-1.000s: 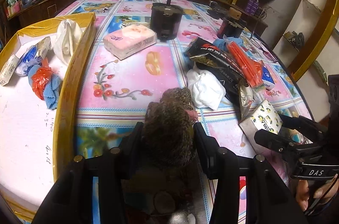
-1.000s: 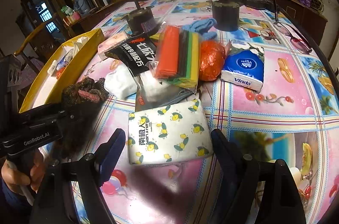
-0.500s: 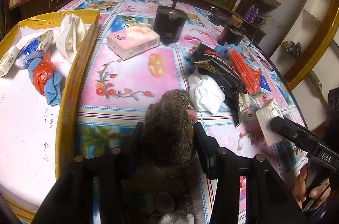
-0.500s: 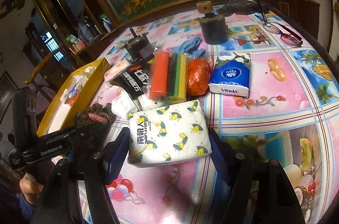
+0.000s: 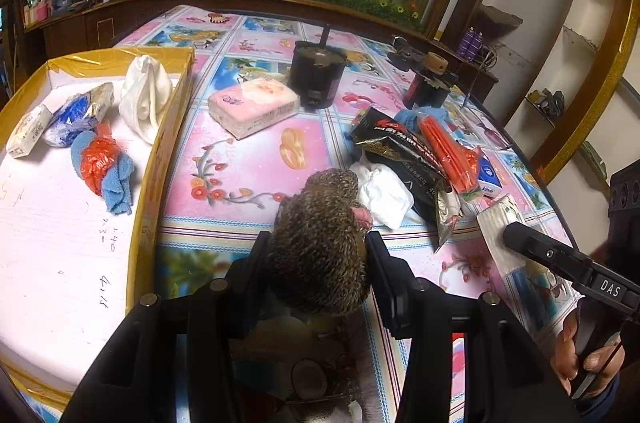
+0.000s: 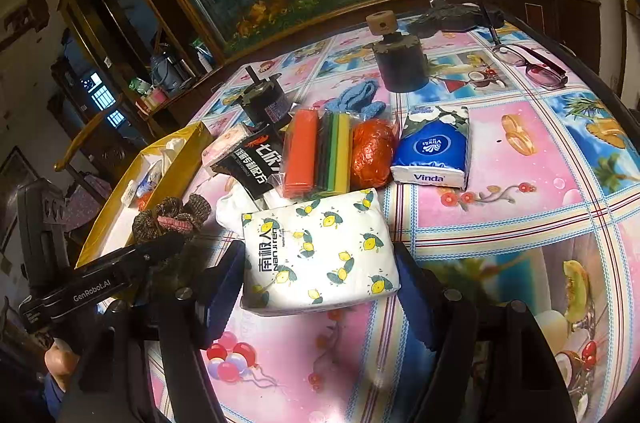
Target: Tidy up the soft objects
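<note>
Clamping a brown knitted bundle (image 5: 320,247), the left gripper (image 5: 318,259) holds it above the table (image 5: 248,159) beside the gold-rimmed tray (image 5: 160,159). The right gripper (image 6: 320,273) presses both pads against the lemon-print tissue pack (image 6: 320,251).

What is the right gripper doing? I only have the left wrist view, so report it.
Observer: The right gripper has its pads against both sides of a lemon-print tissue pack, printed face up.
Operator: Tell me what lies right behind that pack.
Observer: A packet of strips. It holds green and yellow ones beside the orange, and a crumpled orange bag lies between it and the blue Vinda pack.
Operator: Name anything breakable further back.
Observer: A pair of glasses lies on the tablecloth towards the far right edge, apart from the soft things.
</note>
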{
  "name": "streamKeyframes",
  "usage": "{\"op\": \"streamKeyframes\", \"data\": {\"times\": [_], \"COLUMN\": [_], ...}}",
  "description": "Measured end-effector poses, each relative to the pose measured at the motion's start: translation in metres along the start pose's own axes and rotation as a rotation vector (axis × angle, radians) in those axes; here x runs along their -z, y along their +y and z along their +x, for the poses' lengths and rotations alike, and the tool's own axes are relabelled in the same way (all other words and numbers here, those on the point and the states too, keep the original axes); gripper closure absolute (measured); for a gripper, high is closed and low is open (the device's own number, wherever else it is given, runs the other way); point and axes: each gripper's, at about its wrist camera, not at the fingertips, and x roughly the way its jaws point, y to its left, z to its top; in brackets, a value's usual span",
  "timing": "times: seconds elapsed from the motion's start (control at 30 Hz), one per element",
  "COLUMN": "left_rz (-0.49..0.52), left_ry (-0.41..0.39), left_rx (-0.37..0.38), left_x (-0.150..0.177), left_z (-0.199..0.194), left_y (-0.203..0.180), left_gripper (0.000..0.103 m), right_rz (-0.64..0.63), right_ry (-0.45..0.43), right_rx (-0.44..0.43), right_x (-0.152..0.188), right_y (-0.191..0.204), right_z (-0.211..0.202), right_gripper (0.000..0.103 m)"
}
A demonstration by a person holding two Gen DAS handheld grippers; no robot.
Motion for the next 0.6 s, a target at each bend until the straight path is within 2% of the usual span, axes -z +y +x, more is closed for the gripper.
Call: {"op": "streamKeyframes", "data": {"times": [0.33, 0.6], "left_rz": [0.111, 0.133], "left_ry": [-0.041, -0.034], "left_rx": [-0.109, -0.125], "left_x": [0.009, 0.01], "left_z": [-0.008, -0.005], "left_y": [-0.028, -0.033], "left_gripper": [0.058, 0.058], "right_rz": [-0.007, -0.026], "right_ry": [-0.006, 0.006], "right_rx": [-0.011, -0.008], "right_x": [0.001, 0.001], "right_y": [0.003, 0.006], "right_z": [-0.001, 0.0], "right_gripper": [0.027, 0.027]}}
